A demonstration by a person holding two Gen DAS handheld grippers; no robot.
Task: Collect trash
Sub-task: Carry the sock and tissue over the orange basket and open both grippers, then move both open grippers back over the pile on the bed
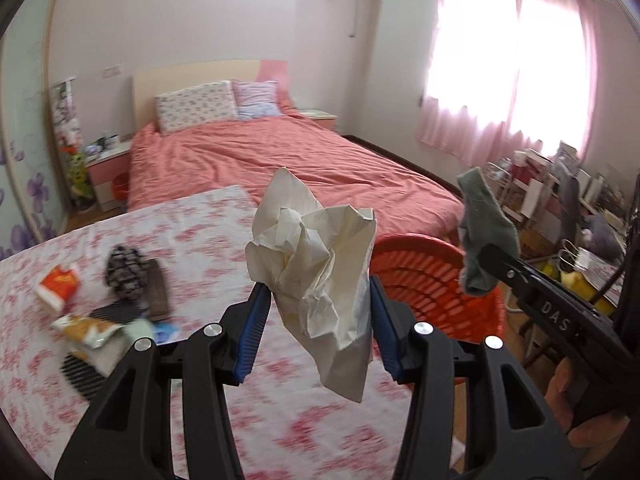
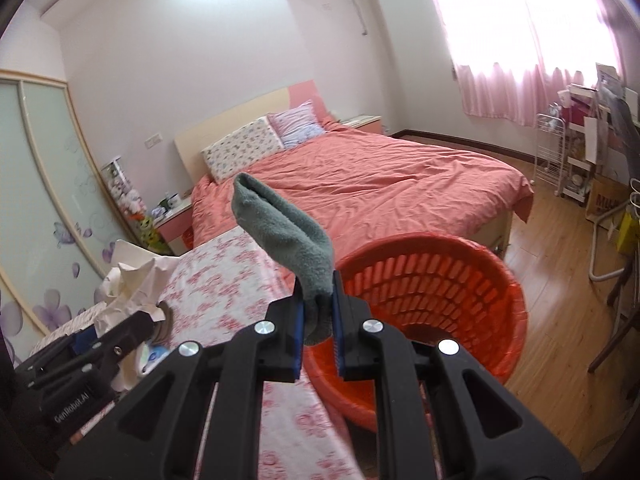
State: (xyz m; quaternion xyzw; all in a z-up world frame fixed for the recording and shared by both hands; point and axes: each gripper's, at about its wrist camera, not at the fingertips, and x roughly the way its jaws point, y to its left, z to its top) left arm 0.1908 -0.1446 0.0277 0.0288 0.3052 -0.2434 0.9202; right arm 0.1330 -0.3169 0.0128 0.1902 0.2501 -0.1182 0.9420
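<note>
My left gripper (image 1: 318, 300) is shut on a crumpled cream paper bag (image 1: 316, 256), held up above the flowered tablecloth (image 1: 208, 240). In the right wrist view the same paper bag (image 2: 128, 288) shows at the left in that gripper. My right gripper (image 2: 316, 300) is shut on a grey-green sock (image 2: 280, 228) that sticks up from its blue pads; this sock (image 1: 480, 232) also appears at the right of the left wrist view. An orange slatted basket (image 2: 432, 280) stands just past the table's right edge, in front of both grippers. The basket (image 1: 432, 276) shows behind the paper bag.
Snack wrappers (image 1: 60, 280), a patterned cloth (image 1: 124, 268) and dark mats lie on the table's left part. Behind stands a bed (image 2: 380, 184) with a salmon cover. A cluttered desk and white rack (image 2: 560, 152) fill the right wall under pink curtains. Wood floor lies right of the basket.
</note>
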